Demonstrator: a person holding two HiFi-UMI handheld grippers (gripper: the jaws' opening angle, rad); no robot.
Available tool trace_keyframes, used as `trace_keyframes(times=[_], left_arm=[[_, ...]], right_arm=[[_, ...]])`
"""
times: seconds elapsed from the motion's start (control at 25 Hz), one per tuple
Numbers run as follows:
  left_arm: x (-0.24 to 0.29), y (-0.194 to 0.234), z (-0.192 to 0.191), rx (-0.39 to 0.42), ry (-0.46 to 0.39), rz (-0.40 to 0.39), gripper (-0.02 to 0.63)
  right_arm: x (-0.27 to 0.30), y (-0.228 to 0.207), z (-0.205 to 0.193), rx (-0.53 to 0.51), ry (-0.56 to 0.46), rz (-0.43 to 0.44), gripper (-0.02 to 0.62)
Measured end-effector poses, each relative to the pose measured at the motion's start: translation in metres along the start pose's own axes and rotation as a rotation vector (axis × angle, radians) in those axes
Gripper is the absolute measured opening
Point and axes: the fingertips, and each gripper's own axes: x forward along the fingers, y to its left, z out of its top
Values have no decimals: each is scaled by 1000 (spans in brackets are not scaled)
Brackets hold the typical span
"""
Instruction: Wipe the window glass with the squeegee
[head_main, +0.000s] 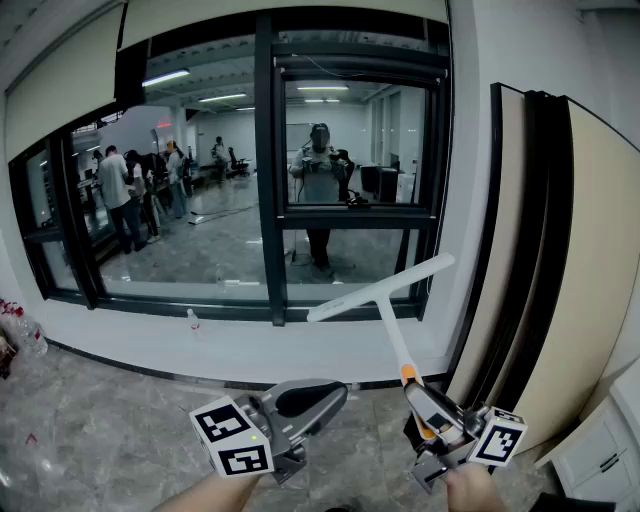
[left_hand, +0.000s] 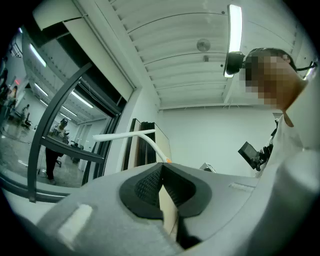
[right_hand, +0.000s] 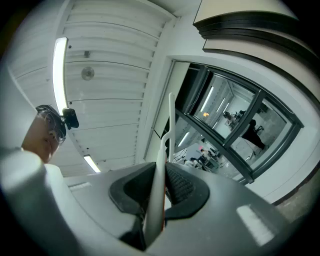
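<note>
White squeegee (head_main: 381, 288) is clamped by its handle in your right gripper (head_main: 424, 400). The blade is raised toward the far window glass (head_main: 350, 150) but not touching it, likely lining up a pass. Your left gripper (head_main: 312, 398) is closed on nothing and parked low.

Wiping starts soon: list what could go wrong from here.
1. The right gripper clamps the squeegee only at the handle's low end; pressing on the glass could twist it between the fingers.
2. The blade is tilted, so one end may touch first and streak.
3. The black frame bar could snag the blade.
</note>
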Motion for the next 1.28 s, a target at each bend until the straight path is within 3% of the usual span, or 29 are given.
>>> trace_keyframes(times=[0.68, 1.04, 1.28], left_arm=[[-10, 7, 12, 16, -11, 6, 0], [1, 48, 12, 26, -16, 6, 0], [33, 97, 11, 26, -23, -26, 0]], right_arm=[[16, 0, 5, 3, -19, 14, 66], [40, -35, 20, 6, -24, 20, 61], [65, -79, 39, -40, -17, 9, 60]])
